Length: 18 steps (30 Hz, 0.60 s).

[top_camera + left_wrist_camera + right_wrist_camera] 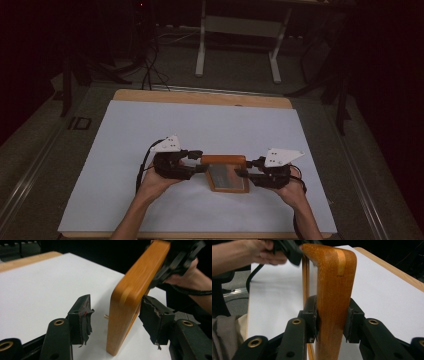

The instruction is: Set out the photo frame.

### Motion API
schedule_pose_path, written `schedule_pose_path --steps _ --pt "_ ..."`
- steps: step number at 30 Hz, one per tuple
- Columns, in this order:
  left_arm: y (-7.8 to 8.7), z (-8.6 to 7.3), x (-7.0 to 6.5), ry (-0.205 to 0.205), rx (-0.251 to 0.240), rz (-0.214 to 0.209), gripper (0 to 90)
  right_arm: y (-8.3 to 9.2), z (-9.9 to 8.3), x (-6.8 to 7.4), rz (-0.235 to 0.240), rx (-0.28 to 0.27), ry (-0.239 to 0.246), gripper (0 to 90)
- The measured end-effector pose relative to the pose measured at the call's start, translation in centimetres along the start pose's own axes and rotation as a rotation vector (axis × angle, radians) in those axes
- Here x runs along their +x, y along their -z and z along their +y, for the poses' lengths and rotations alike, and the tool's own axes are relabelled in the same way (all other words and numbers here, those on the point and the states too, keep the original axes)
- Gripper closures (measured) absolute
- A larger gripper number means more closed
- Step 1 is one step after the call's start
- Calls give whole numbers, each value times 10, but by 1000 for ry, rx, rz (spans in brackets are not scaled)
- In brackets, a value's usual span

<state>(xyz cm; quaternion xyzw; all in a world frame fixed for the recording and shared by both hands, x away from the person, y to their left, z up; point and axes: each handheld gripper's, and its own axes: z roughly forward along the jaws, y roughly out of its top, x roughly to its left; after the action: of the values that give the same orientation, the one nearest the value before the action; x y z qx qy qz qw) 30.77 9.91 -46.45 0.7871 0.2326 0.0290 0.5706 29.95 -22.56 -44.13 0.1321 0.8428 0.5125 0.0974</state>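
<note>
Your right gripper [332,322] has its two black jaws pressed against both faces of the wooden frame [334,290], pinching its edge; in the right gripper view the pads sit flat against the orange-brown wood, which rises upright between them with a rounded top corner. Your left gripper [115,315] stands spread around the opposite edge of the same frame [130,297]: in the left gripper view the left pad [81,315] is clearly apart from the wood with white table showing in the gap, while the right pad [155,315] lies just beside the far face, and whether it touches you cannot tell from here. The frame's lower corner hangs near the white table surface [37,285], and a small brass pin shows just beside its left face. In the high view the frame [227,172] sits between your two hands at the near middle of the table [200,120], its far rail running left to right and a dark, reflective panel inside it. Your left gripper [197,161] meets the frame's left end and your right gripper [245,169] meets its right side, each topped by a grey three-cornered plate. Your forearms come in from the near edge, and the white sheet lies over a wooden tabletop whose far edge shows beyond it
</note>
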Motion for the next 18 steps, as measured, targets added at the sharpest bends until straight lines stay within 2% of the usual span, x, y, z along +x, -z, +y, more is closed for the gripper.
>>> schedule_pose_path --steps 2,6,10,14,16,18 --pt "-6 -5 -1 -3 5 -4 427 0 0 0 0 -1 0 680" --pt "-22 -11 -4 -28 71 7 431 0 0 1 1 -4 -1 681" --pt "-31 -17 -5 -41 102 6 477 0 -1 2 1 -9 0 681" --pt "-34 -20 -6 -45 119 0 522 0 -2 2 2 -14 -4 682" --pt "-34 -18 -6 -53 112 -15 590 0 -2 1 3 -14 -7 682" --pt "-33 -17 -7 -69 124 -7 597 0 -2 0 4 -17 -9 682"
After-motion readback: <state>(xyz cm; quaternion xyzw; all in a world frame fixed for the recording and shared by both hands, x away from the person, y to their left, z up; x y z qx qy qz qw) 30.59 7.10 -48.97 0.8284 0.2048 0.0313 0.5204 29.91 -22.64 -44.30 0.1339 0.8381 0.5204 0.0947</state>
